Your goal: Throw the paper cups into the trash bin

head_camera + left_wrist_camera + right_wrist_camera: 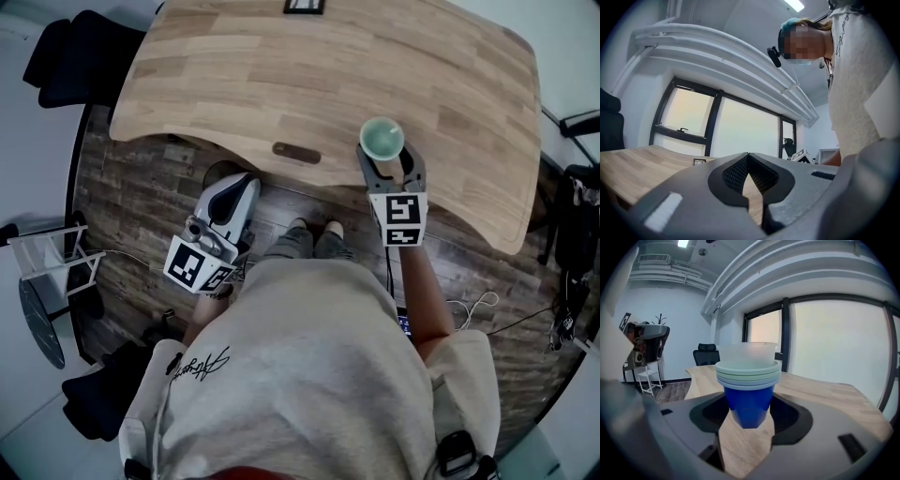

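Right gripper [749, 411] pinches stacked paper cups [749, 397], blue base seen only in its own view; left gripper [748, 158] pressed together.

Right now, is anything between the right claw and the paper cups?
Nothing visible: the right claw grips the stacked cups above the wooden table. I can't make out a trash bin.
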A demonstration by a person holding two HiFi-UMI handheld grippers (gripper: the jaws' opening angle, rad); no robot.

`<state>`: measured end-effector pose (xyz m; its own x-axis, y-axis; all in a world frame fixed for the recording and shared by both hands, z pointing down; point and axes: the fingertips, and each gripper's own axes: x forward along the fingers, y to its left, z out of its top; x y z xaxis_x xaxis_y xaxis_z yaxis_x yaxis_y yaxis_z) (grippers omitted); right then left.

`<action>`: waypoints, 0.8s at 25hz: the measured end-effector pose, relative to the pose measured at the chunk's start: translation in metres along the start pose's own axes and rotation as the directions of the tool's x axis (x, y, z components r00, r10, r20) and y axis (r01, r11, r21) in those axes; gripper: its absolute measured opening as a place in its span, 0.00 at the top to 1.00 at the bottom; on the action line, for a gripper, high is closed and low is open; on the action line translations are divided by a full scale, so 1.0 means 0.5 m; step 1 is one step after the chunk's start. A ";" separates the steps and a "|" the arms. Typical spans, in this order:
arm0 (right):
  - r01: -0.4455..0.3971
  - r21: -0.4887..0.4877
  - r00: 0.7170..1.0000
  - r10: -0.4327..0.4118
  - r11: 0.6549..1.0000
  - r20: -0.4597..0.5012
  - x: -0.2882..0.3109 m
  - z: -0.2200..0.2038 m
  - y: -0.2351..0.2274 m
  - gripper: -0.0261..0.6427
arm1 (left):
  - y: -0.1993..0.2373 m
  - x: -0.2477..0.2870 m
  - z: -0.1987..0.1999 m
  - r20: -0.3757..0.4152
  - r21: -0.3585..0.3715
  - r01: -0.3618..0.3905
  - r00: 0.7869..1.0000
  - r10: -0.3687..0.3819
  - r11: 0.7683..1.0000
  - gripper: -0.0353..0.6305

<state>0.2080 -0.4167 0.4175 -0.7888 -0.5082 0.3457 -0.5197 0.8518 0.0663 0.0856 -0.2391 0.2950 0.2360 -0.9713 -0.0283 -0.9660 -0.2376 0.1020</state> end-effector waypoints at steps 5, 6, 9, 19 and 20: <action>-0.043 -0.018 0.999 0.043 0.999 0.009 0.018 0.012 0.028 0.55 | 0.012 -0.017 0.000 0.004 -0.004 -0.041 0.999 0.041 0.999 0.94; -0.053 -0.016 0.999 0.053 0.998 0.012 0.021 0.016 0.036 0.55 | 0.013 -0.022 0.001 0.003 -0.003 -0.046 0.999 0.046 0.999 0.94; -0.085 -0.014 0.996 0.085 0.996 0.022 0.033 0.034 0.064 0.55 | 0.023 -0.044 0.004 0.003 0.003 -0.065 0.998 0.065 0.998 0.94; -0.117 -0.034 0.992 0.119 0.993 0.043 0.076 0.096 0.167 0.55 | 0.108 -0.144 0.023 0.031 0.000 -0.125 0.992 0.125 0.992 0.94; -0.118 -0.033 0.992 0.120 0.992 0.045 0.082 0.102 0.179 0.55 | 0.120 -0.155 0.026 0.034 0.000 -0.129 0.991 0.129 0.992 0.94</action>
<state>0.1123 -0.3676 0.3899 -0.8594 -0.4076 0.3086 -0.4116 0.9097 0.0554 0.0082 -0.1779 0.2903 0.1056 -0.9932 -0.0485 -0.9884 -0.1102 0.1044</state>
